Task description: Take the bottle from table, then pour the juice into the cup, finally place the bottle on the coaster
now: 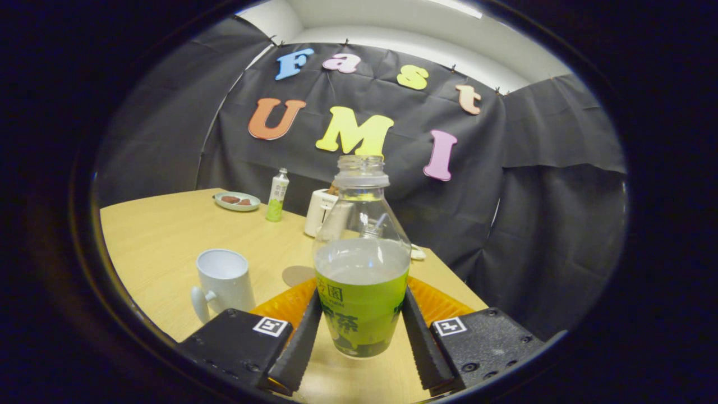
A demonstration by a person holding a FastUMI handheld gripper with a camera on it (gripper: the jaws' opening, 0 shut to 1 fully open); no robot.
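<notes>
The hand-held gripper (362,336) pinches the bottle (362,269) at its green label, both fingers pressing its sides; the bottle stands upright, uncapped, partly filled, its base just above the counter (157,224); a cup (223,283) sits to the left, a coaster (297,275) beyond it; a plate (237,201), a 2nd small bottle (277,195) and a white container (320,212) stand farther back.

An uncapped bottle (362,280) is standing upright between the gripper (362,336) fingers, both pressing its sides. A cup (223,280) is sitting left of it on the table (157,235), a coaster (297,275) lying between them. Farther back are sitting a plate (237,201), a small bottle (277,195) and a container (321,212).
</notes>
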